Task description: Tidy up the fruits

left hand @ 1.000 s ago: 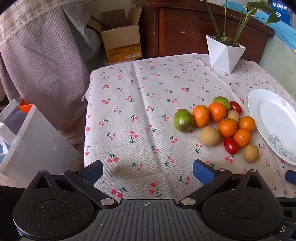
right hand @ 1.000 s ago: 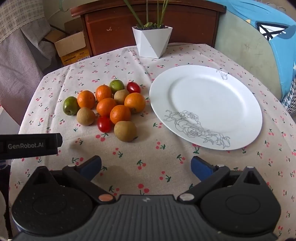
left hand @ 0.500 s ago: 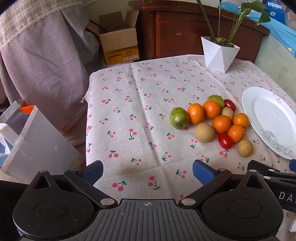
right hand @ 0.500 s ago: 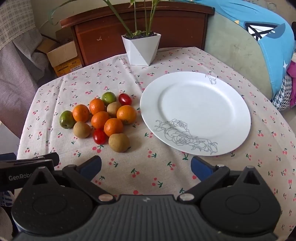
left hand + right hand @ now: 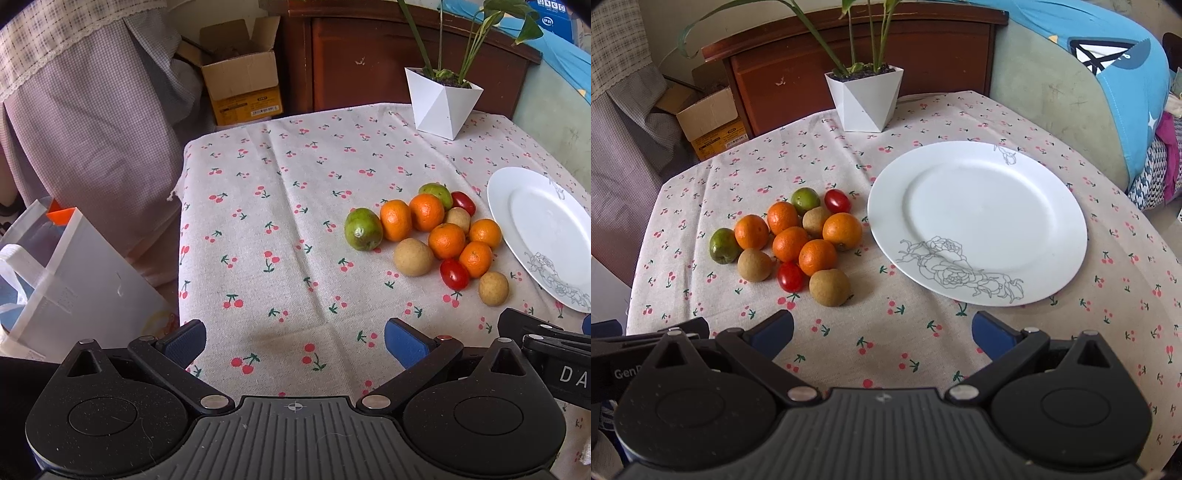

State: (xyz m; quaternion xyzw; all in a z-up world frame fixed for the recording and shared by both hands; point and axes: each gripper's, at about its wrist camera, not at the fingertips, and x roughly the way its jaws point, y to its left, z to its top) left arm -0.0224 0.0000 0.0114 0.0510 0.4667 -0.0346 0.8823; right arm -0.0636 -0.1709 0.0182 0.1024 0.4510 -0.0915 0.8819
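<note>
A cluster of fruit lies on the cherry-print tablecloth: several oranges [image 5: 789,243], two green fruits [image 5: 723,246], brown round fruits [image 5: 829,287] and two red tomatoes [image 5: 790,276]. The same cluster shows in the left wrist view, with an orange [image 5: 446,240] in its middle. A white plate [image 5: 977,206] with a grey flower drawing lies empty right of the fruit; it also shows in the left wrist view [image 5: 543,229]. My left gripper [image 5: 295,338] is open and empty above the table's near edge. My right gripper [image 5: 882,330] is open and empty, near the plate's front rim.
A white faceted plant pot [image 5: 864,98] stands at the table's far edge. A wooden cabinet [image 5: 923,62] and a cardboard box [image 5: 240,86] stand behind. A white bag [image 5: 62,280] stands left of the table. A blue-covered sofa [image 5: 1108,85] is at the right.
Both grippers have pulled back and risen from the table; fruit and plate look smaller. The other gripper has come into the edge of each view. Both stay open.
</note>
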